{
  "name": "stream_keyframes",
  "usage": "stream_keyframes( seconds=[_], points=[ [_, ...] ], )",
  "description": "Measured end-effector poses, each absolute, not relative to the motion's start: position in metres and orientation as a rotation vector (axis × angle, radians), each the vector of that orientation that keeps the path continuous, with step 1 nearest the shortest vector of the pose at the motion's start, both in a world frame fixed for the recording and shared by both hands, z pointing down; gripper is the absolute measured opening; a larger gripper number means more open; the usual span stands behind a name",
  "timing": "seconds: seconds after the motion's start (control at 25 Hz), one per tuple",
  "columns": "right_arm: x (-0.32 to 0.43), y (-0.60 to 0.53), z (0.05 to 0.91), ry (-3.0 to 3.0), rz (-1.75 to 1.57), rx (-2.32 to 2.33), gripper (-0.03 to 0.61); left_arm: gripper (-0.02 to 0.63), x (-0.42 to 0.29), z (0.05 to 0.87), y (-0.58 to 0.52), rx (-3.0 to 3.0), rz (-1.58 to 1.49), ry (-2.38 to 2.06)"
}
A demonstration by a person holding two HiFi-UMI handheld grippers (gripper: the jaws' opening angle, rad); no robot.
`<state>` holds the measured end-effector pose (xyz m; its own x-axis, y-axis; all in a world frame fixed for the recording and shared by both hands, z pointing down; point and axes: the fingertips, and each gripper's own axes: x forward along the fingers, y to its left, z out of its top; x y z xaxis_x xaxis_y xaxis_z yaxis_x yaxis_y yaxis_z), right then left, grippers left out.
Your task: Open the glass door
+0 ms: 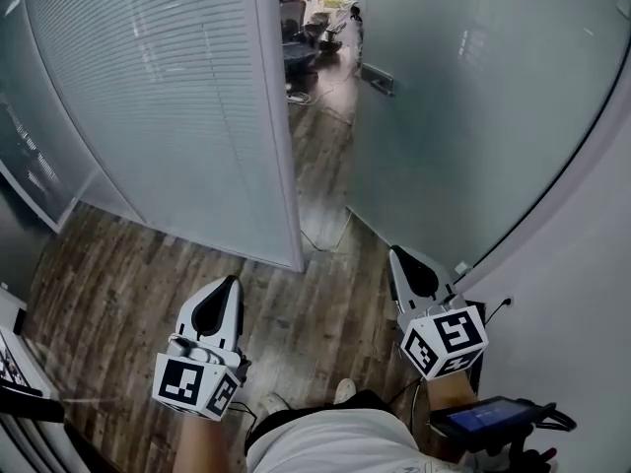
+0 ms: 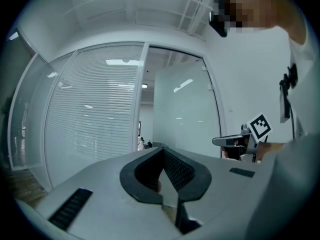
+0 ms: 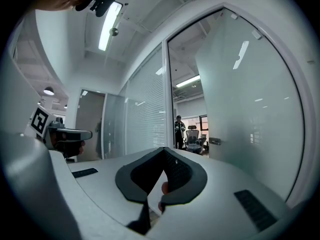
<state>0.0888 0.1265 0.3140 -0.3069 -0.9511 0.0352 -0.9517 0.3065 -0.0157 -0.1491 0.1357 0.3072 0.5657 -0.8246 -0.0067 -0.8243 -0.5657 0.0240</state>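
left hand-held gripper (image 1: 229,289): jaws pressed together, nothing between them, low over the wood floor (image 1: 296,304), pointing at the doorway
right hand-held gripper (image 1: 402,260): jaws pressed together too, empty, near the door's bottom edge but not touching it
glass door (image 1: 463,116): ahead on my right, a frosted leaf already ajar, with a gap between its free edge and the post of the blind partition (image 1: 168,116)
door handle (image 1: 380,80): small metal bar on the leaf, just beside the free edge, well apart from both grippers
handling: I judge the leaf heavy and stiff, slow to start swinging and slow to stop; the frosted face looks slick for the pads, and the edges are brittle if knocked
where to hold: I'd take the handle, spreading the right jaws and pinching the bar; failing that, I'd push with closed jaws flat on the glass just beside it, far from the hinge side for leverage, and never on the bare edge
beyond: office chairs (image 1: 296,18) and a person (image 3: 179,129) in the room; I can't tell if they stand in the swing path, so I'd go slow
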Motion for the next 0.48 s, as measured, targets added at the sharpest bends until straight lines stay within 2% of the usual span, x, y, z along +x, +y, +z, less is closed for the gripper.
stream_keyframes(
  seconds=[0.2,0.48],
  points=[
    [0.054,0.125,0.287,-2.522,0.011,1.832,0.0,-0.006,-0.183,0.289,0.129,2.759,-0.066,-1.454],
    [0.04,0.123,0.291,-2.51,-0.016,1.821,0.0,-0.006,-0.199,0.292,0.126,2.762,-0.083,-1.46]
  ],
)
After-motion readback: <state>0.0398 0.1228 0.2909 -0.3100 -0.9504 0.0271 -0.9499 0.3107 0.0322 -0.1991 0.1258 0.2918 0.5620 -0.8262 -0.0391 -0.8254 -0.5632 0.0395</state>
